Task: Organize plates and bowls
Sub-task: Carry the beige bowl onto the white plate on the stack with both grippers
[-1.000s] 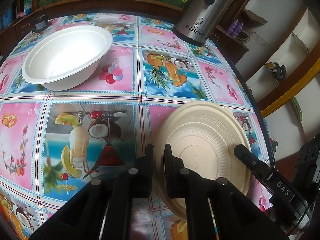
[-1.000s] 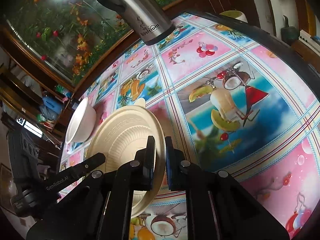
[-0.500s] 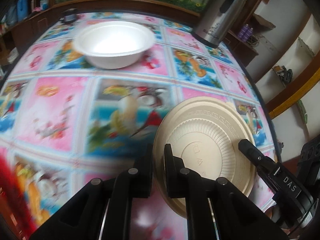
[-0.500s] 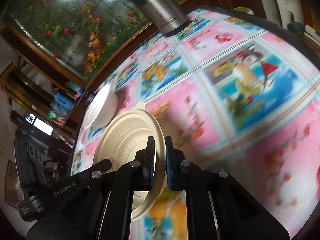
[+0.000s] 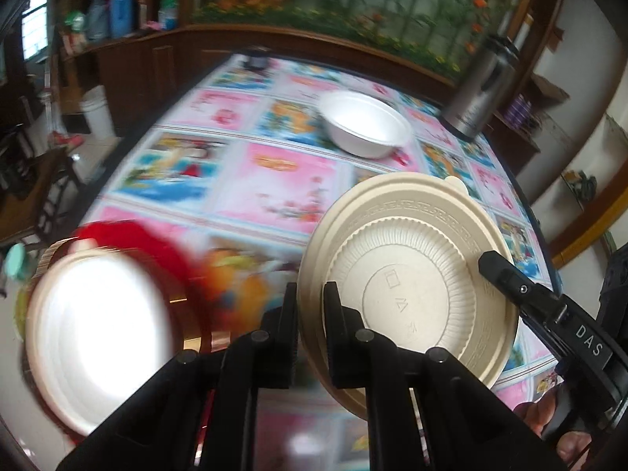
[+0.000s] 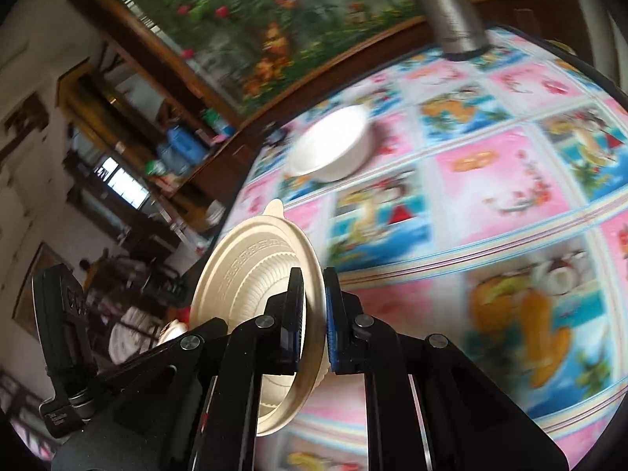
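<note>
Left wrist view, hold: the left gripper (image 5: 310,314) is seen closed on the near rim of the beige plate (image 5: 408,286), one finger on each face; the plate is carried clear of the tablecloth (image 5: 290,188), underside showing.
Left wrist view, look: a ribbed well, a patterned band round the rim and a small tab on the far edge are shown.
Left wrist view, risk: a blurred white plate (image 5: 98,337) on something red lies down and to the left of the fingers; a clash of rims could be caused there if the plate is lowered tilted.
Right wrist view, hold: the right gripper (image 6: 313,314) is clamped on the opposite rim of the same plate (image 6: 251,274), which is stood almost edge-on.
Right wrist view, risk: the thin rim may be bent or slipped if the two grips are pulled apart or twisted.
Right wrist view, beyond: the white bowl (image 6: 329,147) is seen well ahead of the fingers, apparently upright on the cloth, though blur leaves this unsure.
</note>
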